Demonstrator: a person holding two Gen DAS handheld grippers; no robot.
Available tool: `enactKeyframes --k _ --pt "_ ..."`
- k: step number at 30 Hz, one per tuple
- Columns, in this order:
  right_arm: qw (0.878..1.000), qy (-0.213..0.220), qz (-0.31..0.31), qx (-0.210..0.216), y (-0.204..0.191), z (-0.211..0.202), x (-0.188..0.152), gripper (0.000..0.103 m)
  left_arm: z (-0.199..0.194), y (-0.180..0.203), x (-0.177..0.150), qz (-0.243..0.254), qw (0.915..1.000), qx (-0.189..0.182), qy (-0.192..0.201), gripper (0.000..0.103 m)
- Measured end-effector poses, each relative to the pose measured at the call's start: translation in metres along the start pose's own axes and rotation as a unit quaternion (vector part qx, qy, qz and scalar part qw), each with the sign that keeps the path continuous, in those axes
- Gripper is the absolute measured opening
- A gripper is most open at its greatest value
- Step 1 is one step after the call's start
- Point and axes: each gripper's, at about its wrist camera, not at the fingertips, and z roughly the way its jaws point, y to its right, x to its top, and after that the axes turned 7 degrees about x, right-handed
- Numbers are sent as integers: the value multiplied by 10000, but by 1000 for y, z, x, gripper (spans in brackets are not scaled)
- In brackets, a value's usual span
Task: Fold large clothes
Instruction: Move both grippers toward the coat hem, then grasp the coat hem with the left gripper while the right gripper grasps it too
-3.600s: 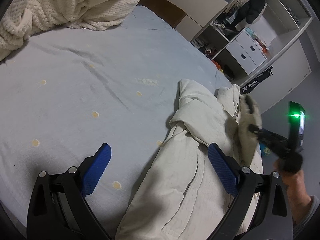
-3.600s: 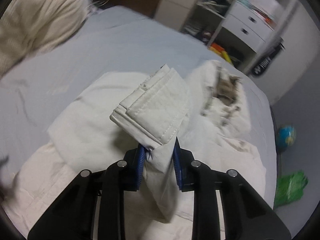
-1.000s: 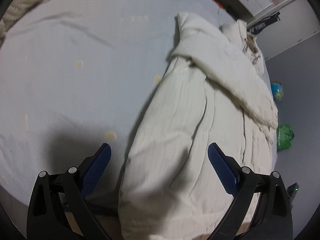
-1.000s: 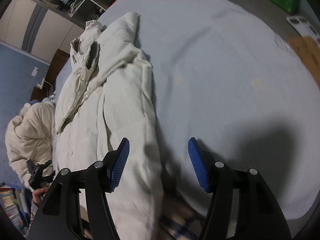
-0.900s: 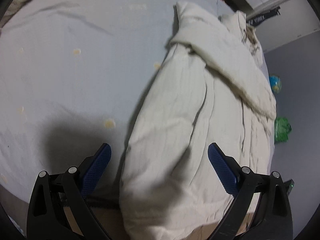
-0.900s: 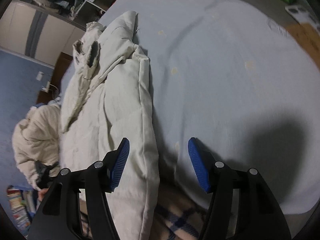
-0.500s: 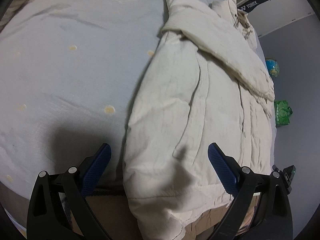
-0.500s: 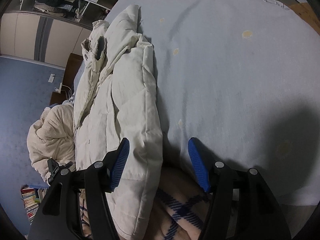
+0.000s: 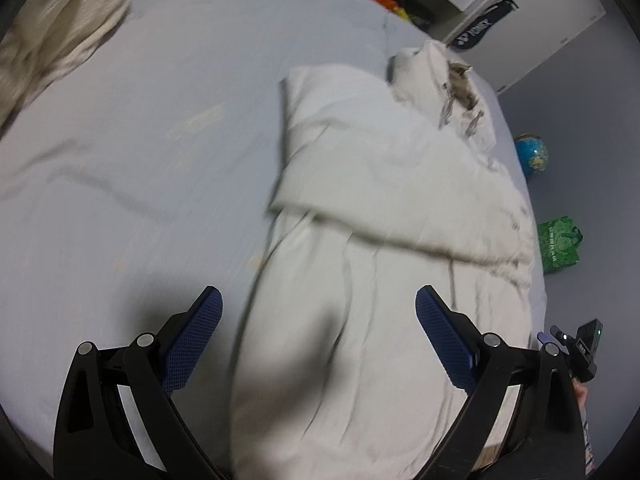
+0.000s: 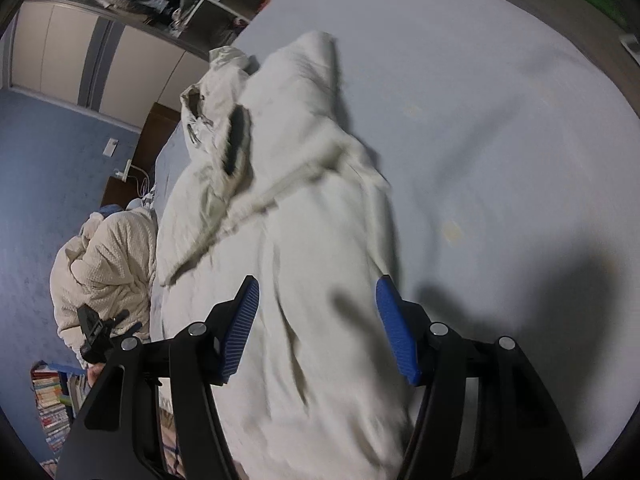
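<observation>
Bed (image 9: pixel 168 128) with pale blue sheet fills most of both views; a cream padded coat (image 9: pixel 360 240) lies lengthwise along it, hem end hanging over the near edge, hood end far. One sleeve (image 9: pixel 380 184) is folded diagonally across the coat's chest; the fur-trimmed hood (image 9: pixel 452 80) sits bunched beyond it. Both frames are motion-blurred. Left gripper (image 9: pixel 318 334) is tilted steeply down over the near end of the coat, jaws spread wide, nothing between the blue pads (image 9: pixel 192 338); the coat's lower body lies below and between the two fingers, its left edge running just inside the left finger, not touched as far as can be told. Right gripper (image 10: pixel 318 328) is angled down less steeply over the same lower part of the coat from the other side, jaws well apart and holding nothing; coat fabric lies beneath the gap, its right edge near the right pad (image 10: pixel 396 330). Off the coat: a knitted cream blanket (image 10: pixel 108 268) heaped at the bed's far corner, a green bag (image 9: pixel 558 246) and small globe (image 9: pixel 531 154) on the floor, bookshelf (image 10: pixel 52 408) low at left in the right wrist view
</observation>
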Motion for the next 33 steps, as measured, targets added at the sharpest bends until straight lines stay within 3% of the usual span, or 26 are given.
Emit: enactKeyframes --k 9,11,20,28,33 --pt "9975 -123 -649 253 -67 78 117 58 53 69 95 812 9962 -142 272 94" --pt "9964 -122 -748 387 -81 97 147 62 68 85 120 924 9950 -181 348 94" --pt "9953 -148 -597 742 -107 191 262 66 140 143 220 1134 9928 -107 365 94" --pt "9941 -175 -160 1063 -102 260 323 66 193 157 285 778 9958 -309 369 95" --pt "9937 -387 -276 1011 -114 298 350 66 222 166 320 502 9972 -483 282 95"
